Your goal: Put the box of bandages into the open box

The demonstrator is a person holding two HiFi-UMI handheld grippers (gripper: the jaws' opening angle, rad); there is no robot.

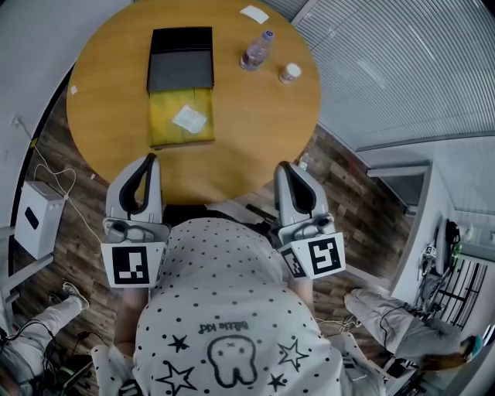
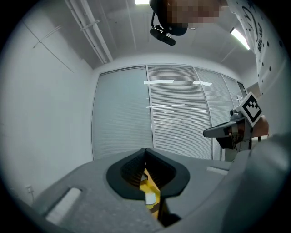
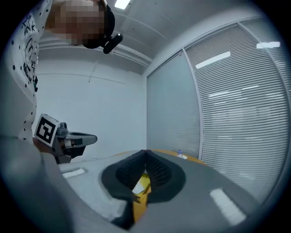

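Observation:
An open box (image 1: 182, 116) with a yellow inside and a black lid (image 1: 182, 58) folded back lies on the round wooden table (image 1: 255, 131). A small white packet (image 1: 189, 118) rests in the yellow part. A flat white box (image 1: 254, 13) lies at the table's far edge. My left gripper (image 1: 148, 161) and right gripper (image 1: 284, 167) hover side by side over the near table edge, both shut and empty. Between the closed jaws of the left gripper (image 2: 145, 152), a sliver of the yellow box (image 2: 146, 185) shows. The right gripper (image 3: 145, 153) also frames the yellow box (image 3: 142, 184).
A clear water bottle (image 1: 256, 50) and a small white jar (image 1: 290, 73) stand at the table's far right. A white unit (image 1: 35, 216) with cables sits on the floor at the left. Another person's legs (image 1: 394, 321) are at the lower right.

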